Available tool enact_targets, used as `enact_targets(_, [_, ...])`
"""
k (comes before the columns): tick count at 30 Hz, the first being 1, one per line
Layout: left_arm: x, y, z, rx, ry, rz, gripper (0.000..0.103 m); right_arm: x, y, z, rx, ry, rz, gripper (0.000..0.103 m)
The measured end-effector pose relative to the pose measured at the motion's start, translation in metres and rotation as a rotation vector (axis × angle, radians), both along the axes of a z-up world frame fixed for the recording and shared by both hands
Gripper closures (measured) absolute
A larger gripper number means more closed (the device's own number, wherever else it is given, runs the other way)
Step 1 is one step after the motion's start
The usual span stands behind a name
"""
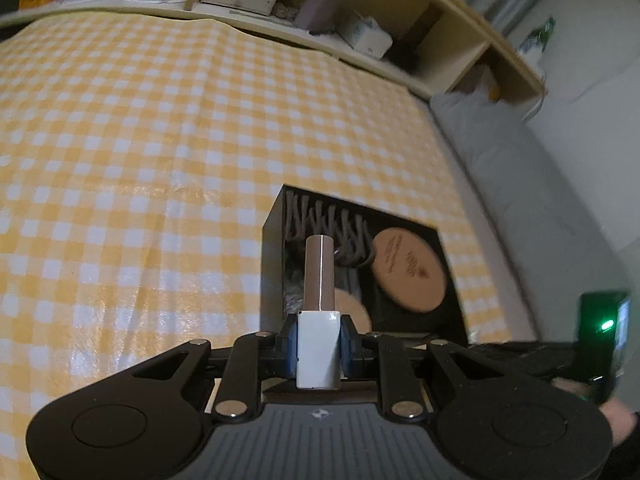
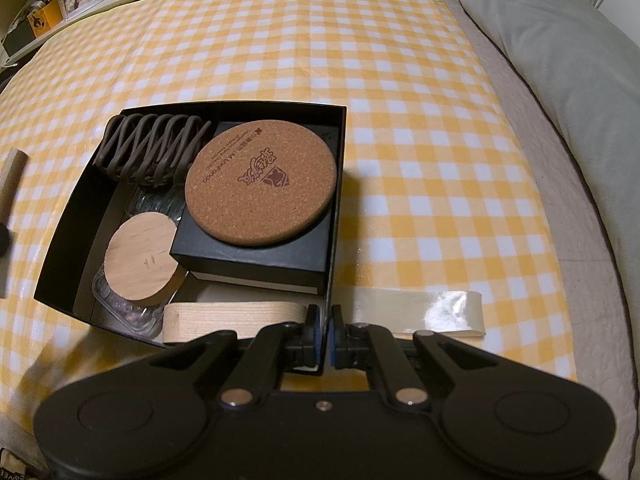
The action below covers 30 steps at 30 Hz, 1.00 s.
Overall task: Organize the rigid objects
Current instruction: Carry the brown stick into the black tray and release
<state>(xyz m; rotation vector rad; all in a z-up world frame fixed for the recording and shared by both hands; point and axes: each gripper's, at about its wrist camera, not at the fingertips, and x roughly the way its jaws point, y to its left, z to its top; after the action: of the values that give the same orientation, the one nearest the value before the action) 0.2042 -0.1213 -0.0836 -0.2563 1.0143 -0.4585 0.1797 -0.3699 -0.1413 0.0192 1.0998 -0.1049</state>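
Left claw (image 1: 319,350) pinches a white bottle (image 1: 319,348) with a brown cap just short of the black box (image 2: 60,252), whose near wall the right claw (image 2: 324,338) clamps, while beyond already sit a wooden lid (image 2: 140,256), cork coaster (image 2: 260,182) and hair clip (image 2: 152,148), so little seems left.

An open box (image 2: 60,248) is set on the checked tablecloth (image 2: 400,80), with a pillow (image 2: 560,60) off to its right. Inside it, a hair claw clip (image 2: 152,148) is placed at the back left, a cork coaster (image 2: 260,180) is laid on a smaller closed box (image 2: 248,264) at the right, and a wooden-lidded glass jar (image 2: 140,256) is lodged at the front left. A bottle (image 1: 319,320) is held before the box's left side, and shelves (image 1: 360,20) are ranged behind the table.
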Motion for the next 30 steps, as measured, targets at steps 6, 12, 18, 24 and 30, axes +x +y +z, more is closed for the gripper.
enact_targets(6, [0.005,-0.01,-0.004,0.017,0.008,-0.012,0.081,0.0,0.0,0.0,0.001,0.0,-0.001,0.098])
enact_targets(12, [0.008,-0.017,-0.006,0.029,0.008,-0.007,0.081,0.0,0.0,-0.001,-0.001,0.004,0.0,0.098])
enact_targets(18, [0.012,-0.014,-0.016,0.043,0.036,0.01,0.081,0.001,0.0,-0.003,-0.011,0.011,0.005,0.098])
enact_targets(24, [0.01,-0.014,-0.015,0.024,0.043,0.022,0.057,0.001,0.0,-0.002,-0.009,0.011,0.005,0.098])
enact_targets(30, [0.011,-0.012,-0.014,0.047,0.041,0.048,0.049,0.001,0.001,-0.002,-0.012,0.013,0.005,0.098])
